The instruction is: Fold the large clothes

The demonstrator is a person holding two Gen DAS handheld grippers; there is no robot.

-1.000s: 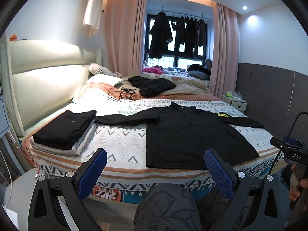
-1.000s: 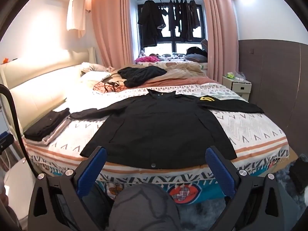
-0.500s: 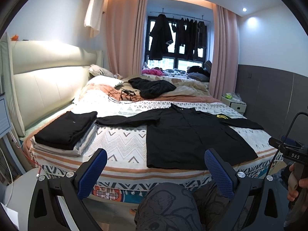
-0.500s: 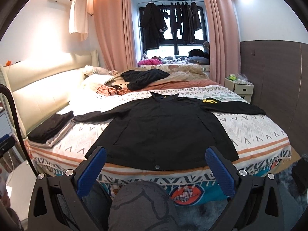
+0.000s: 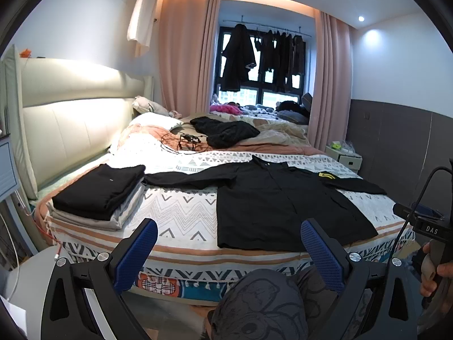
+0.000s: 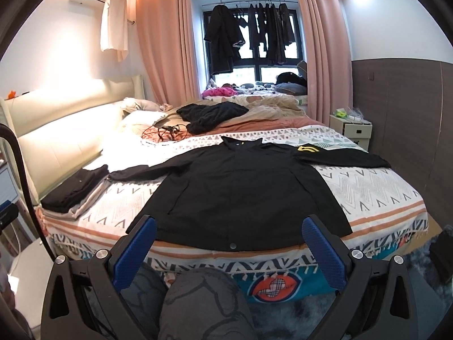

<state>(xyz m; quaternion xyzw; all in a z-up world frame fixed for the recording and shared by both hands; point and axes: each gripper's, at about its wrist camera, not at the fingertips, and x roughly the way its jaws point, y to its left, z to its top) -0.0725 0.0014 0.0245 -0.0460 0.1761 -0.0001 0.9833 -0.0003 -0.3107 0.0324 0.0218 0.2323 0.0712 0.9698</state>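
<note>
Pink curtains beside a dark window, padded headboard.

A bed covered with a zigzag-patterned spread in white, grey and orange fills the middle of both views. A black shirt lies flat at the centre of the frame, collar toward the window, both sleeves stretched out to the sides, its hem along the near edge. At the left, a stack of folded clothes sits by the headboard, black pieces on top of pale grey ones. Further back, a tangle of cables, a crumpled dark garment and white pillows rest on rumpled bedding, possibly a tan duvet.
</note>
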